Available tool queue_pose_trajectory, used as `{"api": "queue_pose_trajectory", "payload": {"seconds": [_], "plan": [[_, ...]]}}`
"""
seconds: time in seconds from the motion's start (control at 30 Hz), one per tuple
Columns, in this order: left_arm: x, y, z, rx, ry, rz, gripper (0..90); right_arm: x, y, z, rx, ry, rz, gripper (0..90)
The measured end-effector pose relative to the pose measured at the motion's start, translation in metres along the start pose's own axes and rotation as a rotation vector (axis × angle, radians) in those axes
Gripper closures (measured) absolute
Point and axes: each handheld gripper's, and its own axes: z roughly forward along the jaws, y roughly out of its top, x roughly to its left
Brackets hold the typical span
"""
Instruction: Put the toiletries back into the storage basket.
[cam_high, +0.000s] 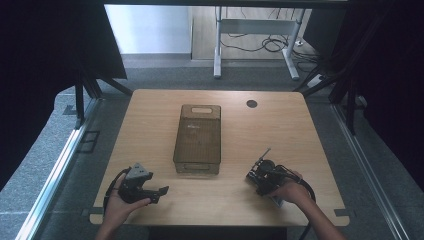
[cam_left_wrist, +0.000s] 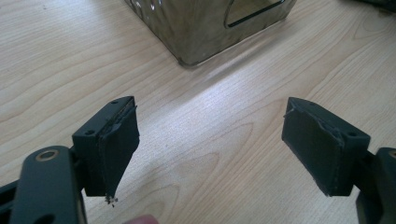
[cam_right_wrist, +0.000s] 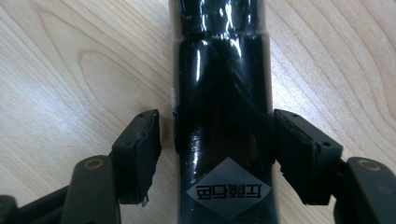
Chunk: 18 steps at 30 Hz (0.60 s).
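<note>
Glossy black bottle (cam_right_wrist: 223, 116) lies flat on wooden table (cam_right_wrist: 70, 70), straddled by right gripper (cam_right_wrist: 217, 156); jaws spread, one pad touching, no pinch yet. Judged stiff, slippery, roll-prone; mid-body grip advised. Left gripper (cam_left_wrist: 210, 144) spread, nothing held.

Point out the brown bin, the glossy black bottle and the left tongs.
Brown bin (cam_high: 197, 137): high view, on its perforated top face.
Glossy black bottle (cam_right_wrist: 223, 135): right gripper view, on its shiny body between the pads.
Left tongs (cam_left_wrist: 210, 149): left gripper view, midway between the two open fingertips, above the wooden table.
</note>
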Motion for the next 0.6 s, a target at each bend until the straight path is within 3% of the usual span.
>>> {"api": "queue_pose_trajectory", "payload": {"seconds": [0.17, 0.4, 0.47, 0.5, 0.6], "plan": [[0.001, 0.0, 0.001, 0.002, 0.0, 0.0, 19.1, -0.001, 0.001, 0.002, 0.005, -0.009, 0.003, 41.0], [0.001, -0.001, 0.002, 0.006, -0.002, -0.001, 19.1, -0.005, 0.001, 0.002, 0.009, 0.02, 0.008, 44.4], [0.0, 0.0, 0.002, 0.007, -0.001, -0.002, 19.1, -0.01, 0.001, 0.001, -0.001, 0.06, 0.023, 44.9], [0.0, 0.0, 0.002, 0.007, -0.001, -0.002, 19.1, -0.016, 0.0, 0.001, -0.018, 0.11, 0.067, 45.3], [0.001, 0.0, 0.002, 0.007, 0.001, -0.003, 19.2, -0.021, -0.001, 0.001, -0.024, 0.138, 0.101, 45.6]]}}
